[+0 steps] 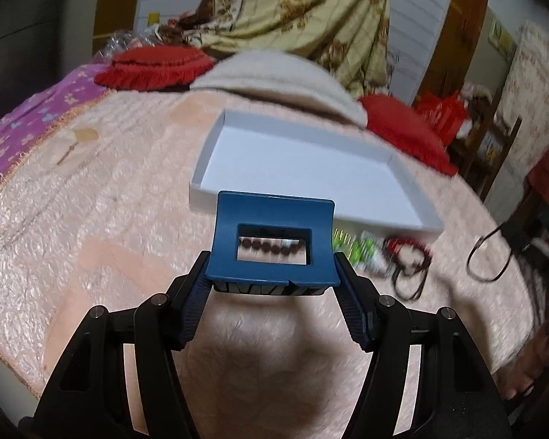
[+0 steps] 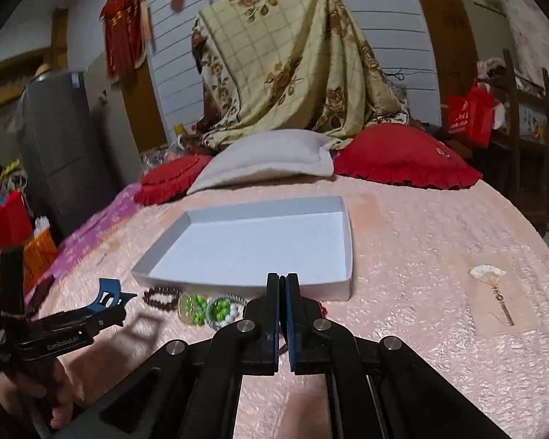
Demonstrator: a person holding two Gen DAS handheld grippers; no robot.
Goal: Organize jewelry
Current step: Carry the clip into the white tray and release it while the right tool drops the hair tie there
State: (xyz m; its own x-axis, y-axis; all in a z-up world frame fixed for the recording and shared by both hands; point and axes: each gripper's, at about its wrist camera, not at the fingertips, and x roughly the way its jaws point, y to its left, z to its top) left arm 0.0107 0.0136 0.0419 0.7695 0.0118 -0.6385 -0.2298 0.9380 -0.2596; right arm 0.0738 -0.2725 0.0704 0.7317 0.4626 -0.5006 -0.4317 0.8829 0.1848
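Note:
My left gripper [image 1: 272,274] is shut on a blue claw hair clip [image 1: 274,241] and holds it above the pink bedspread, just short of the white shallow box [image 1: 311,168]. The clip [image 2: 109,294] and left gripper [image 2: 102,314] also show in the right wrist view. A brown bead bracelet [image 2: 161,298], green bead bracelets [image 2: 201,309] and a red and black cord piece [image 1: 408,259] lie in front of the box [image 2: 260,241]. My right gripper [image 2: 283,281] is shut and empty, low over the bedspread near the box's front edge.
A small fan-shaped hair stick [image 2: 494,289] lies on the bedspread to the right. A grey pillow [image 2: 271,161] and red cushions [image 2: 402,157] lie behind the box. A black cable loop [image 1: 490,256] hangs at the bed's right edge.

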